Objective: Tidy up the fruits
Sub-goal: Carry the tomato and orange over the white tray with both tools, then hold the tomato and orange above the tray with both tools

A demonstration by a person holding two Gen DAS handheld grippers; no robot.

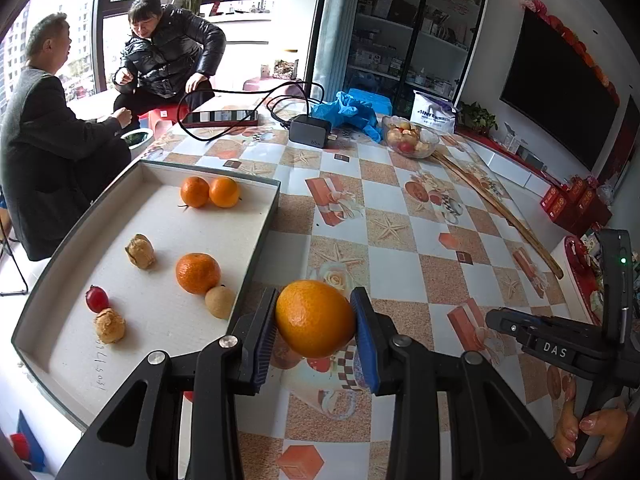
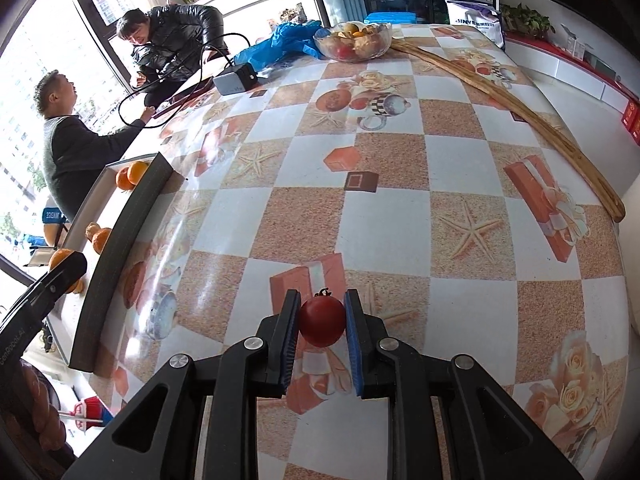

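Note:
My left gripper [image 1: 315, 316] is shut on an orange [image 1: 315, 319] and holds it above the table, just right of the grey tray [image 1: 256, 248]. The tray holds three oranges [image 1: 198, 273], two walnuts [image 1: 140, 251], a red fruit [image 1: 97, 298] and a round tan fruit [image 1: 220, 302]. My right gripper [image 2: 322, 320] is shut on a small red tomato [image 2: 322, 322] above the checked tablecloth. The tray's dark side wall [image 2: 124, 256] shows at the left of the right wrist view. The right gripper body [image 1: 560, 344] shows at the right of the left wrist view.
A glass bowl of fruit [image 1: 410, 142] [image 2: 354, 42] stands at the table's far side beside a blue plastic bag [image 1: 348, 112]. A black charger [image 1: 310, 133], cables and a phone [image 1: 220, 118] lie at the far left. A long wooden stick [image 2: 520, 120] lies along the right. Two people [image 1: 44, 128] sit beyond the table.

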